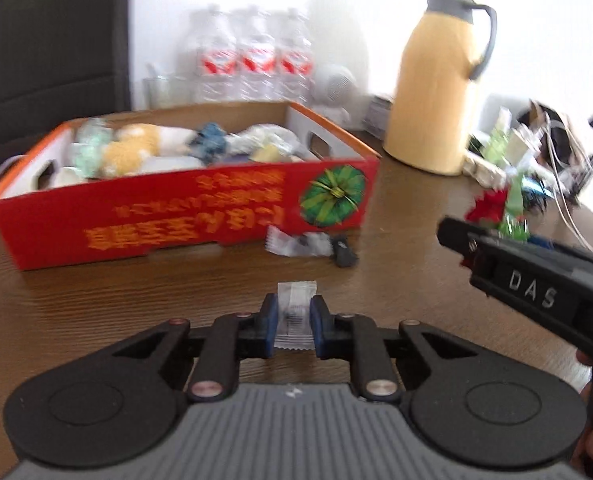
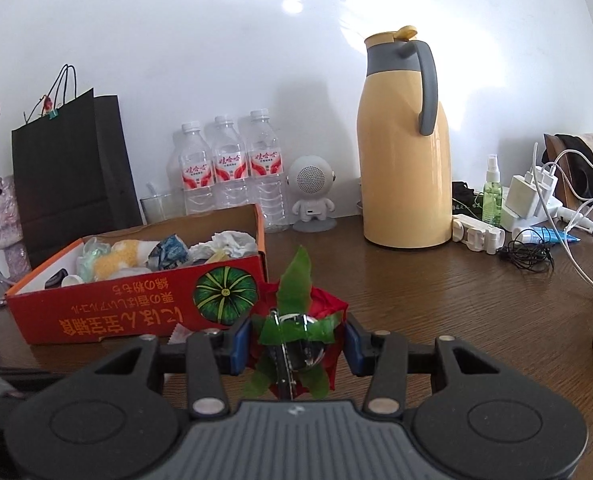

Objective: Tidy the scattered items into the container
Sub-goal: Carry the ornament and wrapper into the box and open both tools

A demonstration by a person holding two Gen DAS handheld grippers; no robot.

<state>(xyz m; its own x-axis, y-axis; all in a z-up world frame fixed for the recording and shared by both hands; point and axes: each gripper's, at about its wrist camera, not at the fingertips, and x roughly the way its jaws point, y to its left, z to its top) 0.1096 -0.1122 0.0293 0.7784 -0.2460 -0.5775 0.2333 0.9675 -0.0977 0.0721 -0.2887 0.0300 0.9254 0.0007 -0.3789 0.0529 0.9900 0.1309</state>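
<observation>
- Our left gripper (image 1: 292, 322) is pinched on a clear sachet (image 1: 295, 316), bottom centre of the left wrist view; the pads meet its long edges.
- Sachet's long axis runs up-frame, far end pointing toward the red cardboard box (image 1: 184, 216) at centre left.
- Our right gripper (image 2: 298, 344) clamps an artificial red rose (image 2: 296, 320), its green leaves up, bottom centre of its view.
- Box (image 2: 136, 312) lies up-left of both grippers; which is nearer, we can't tell.
- Two more wrappers (image 1: 296, 244) lie at the box's front wall.
</observation>
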